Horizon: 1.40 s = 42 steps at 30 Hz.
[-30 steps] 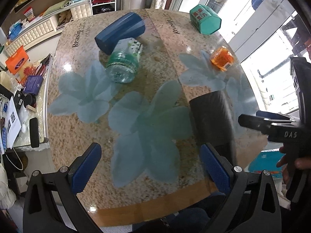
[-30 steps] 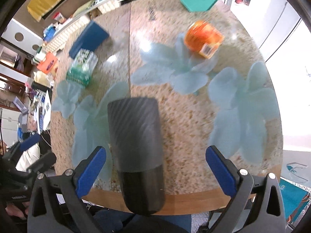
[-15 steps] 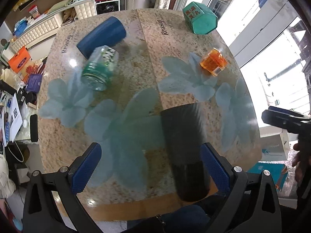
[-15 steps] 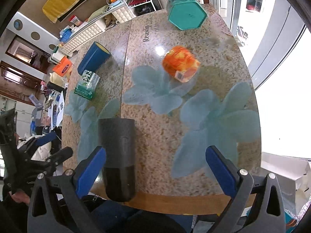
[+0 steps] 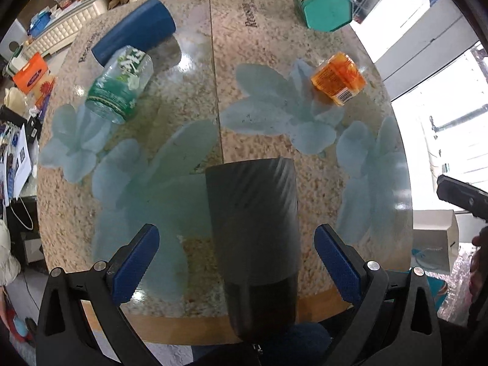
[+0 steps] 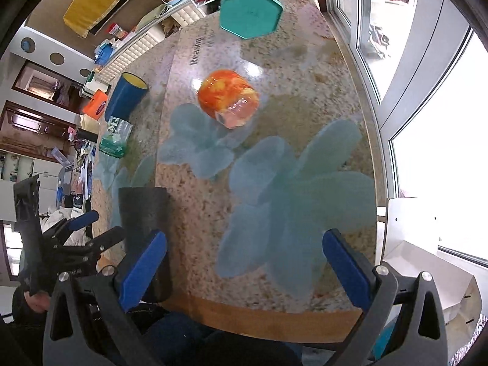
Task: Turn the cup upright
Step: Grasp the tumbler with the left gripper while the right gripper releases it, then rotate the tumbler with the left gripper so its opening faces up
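Observation:
A black carbon-pattern cup (image 5: 254, 231) lies on its side at the near edge of the round table, one end hanging past the rim. My left gripper (image 5: 236, 262) is open, its blue pads on either side of the cup without touching it. In the right wrist view the cup (image 6: 143, 213) lies at the lower left, partly behind my right gripper's left finger. My right gripper (image 6: 244, 268) is open and empty, off to the right of the cup. The left gripper (image 6: 82, 238) shows there beside the cup.
On the granite table (image 5: 259, 61) lie a blue cylinder (image 5: 134, 39), a green-labelled plastic bottle (image 5: 122, 88), an orange jar (image 5: 338, 79) and a teal hexagonal box (image 5: 320, 3). A white box (image 6: 427, 244) sits off the right edge. Cluttered shelves stand at left.
My left gripper has swung right so the cup now lies centred between its pads. My right gripper has pulled away to the right; the cup has slid to its left edge.

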Each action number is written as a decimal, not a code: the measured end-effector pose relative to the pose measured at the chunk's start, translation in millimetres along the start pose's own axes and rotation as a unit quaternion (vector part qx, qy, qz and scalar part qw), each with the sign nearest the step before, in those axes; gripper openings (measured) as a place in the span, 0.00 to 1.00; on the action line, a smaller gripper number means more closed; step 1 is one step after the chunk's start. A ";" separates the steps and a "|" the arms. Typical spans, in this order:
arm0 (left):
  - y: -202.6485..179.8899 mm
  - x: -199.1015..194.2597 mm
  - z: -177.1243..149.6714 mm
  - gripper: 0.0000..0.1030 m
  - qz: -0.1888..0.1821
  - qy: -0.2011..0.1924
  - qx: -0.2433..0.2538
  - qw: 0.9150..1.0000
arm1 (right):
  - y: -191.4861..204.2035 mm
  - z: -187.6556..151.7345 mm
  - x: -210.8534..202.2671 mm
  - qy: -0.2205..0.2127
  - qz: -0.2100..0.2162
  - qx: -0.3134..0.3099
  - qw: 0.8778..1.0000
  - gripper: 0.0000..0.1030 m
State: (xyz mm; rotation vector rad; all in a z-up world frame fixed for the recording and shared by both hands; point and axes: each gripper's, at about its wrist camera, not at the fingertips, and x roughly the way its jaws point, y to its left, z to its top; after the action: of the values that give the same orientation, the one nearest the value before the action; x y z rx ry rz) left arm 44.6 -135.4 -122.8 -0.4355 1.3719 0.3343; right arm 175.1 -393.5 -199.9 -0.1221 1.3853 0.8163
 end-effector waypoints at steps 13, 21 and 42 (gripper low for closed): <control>-5.1 50.0 11.0 0.99 0.010 0.068 -0.017 0.998 | -28.4 -12.5 16.3 0.009 0.028 0.031 0.999 1.00; -5.4 71.7 13.9 0.99 0.013 0.093 -0.029 0.995 | -39.1 -15.6 17.3 0.010 0.036 0.045 0.998 1.00; -6.4 104.8 8.8 0.78 -0.012 0.109 -0.032 0.993 | -43.2 -22.7 15.4 0.008 0.038 0.059 0.998 1.00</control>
State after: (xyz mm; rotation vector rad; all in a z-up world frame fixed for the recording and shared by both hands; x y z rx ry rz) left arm 73.2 -139.2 -224.1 -0.5536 1.5700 0.3173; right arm 180.7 -430.3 -235.1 0.0146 1.4575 0.7958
